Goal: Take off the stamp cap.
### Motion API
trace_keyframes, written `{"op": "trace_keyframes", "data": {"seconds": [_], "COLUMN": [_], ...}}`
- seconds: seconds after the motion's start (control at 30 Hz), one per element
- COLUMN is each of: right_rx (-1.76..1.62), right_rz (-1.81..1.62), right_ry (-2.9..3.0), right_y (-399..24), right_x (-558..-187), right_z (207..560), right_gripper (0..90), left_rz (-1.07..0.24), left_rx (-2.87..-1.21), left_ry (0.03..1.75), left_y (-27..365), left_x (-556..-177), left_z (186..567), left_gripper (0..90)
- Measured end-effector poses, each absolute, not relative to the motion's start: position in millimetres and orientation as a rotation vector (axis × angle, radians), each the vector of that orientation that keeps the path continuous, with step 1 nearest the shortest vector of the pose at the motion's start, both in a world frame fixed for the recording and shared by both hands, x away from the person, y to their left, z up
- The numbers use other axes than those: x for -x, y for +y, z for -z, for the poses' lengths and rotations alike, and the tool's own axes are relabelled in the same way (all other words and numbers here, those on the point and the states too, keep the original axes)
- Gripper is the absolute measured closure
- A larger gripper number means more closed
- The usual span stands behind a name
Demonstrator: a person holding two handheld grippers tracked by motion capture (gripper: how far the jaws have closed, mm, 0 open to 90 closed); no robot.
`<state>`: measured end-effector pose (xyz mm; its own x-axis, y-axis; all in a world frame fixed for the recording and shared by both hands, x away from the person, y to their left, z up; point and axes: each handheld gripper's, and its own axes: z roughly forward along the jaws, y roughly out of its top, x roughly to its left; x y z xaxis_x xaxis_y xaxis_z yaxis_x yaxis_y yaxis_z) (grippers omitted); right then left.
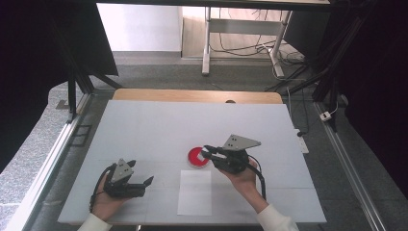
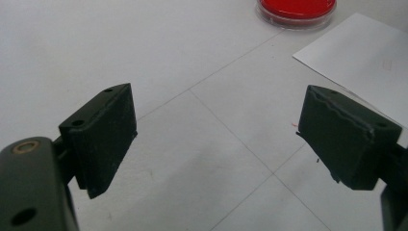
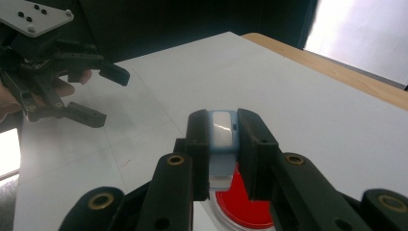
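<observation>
The right gripper [image 3: 222, 144] clamps a small light-blue block [image 3: 223, 131] between its jaws, just above a red round dish [image 1: 197, 156] on the white table [image 1: 159, 125]. A white paper sheet [image 1: 195, 191] lies just beside the dish. The left gripper [image 2: 216, 139], well apart, stands wide open and empty.

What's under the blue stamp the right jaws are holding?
The round red ink pad lies directly below the blue stamp. The right gripper hides the stamp's base, so contact cannot be told.
</observation>
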<state>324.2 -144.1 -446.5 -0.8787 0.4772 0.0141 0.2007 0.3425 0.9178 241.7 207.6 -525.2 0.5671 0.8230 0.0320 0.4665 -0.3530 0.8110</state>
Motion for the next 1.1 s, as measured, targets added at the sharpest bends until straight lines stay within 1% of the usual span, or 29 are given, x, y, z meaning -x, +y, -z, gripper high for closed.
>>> {"op": "trace_keyframes", "data": {"seconds": [0.77,1.1], "right_rx": [-0.679,-0.666], "right_rz": [-1.577,-1.57], "right_ry": [2.321,2.323], "right_y": [-144.4,-143.8], "right_x": [-329.1,-326.9], "right_z": [447.1,447.2], "right_gripper": [75.1,75.1], "left_rz": [-0.588,-0.604], "left_rx": [-1.985,-1.983], "left_ry": [1.039,1.034], "left_y": [209.6,202.8], "left_x": [-238.3,-237.9], "left_z": [524.2,520.3], "left_gripper": [13.4,13.5]}}
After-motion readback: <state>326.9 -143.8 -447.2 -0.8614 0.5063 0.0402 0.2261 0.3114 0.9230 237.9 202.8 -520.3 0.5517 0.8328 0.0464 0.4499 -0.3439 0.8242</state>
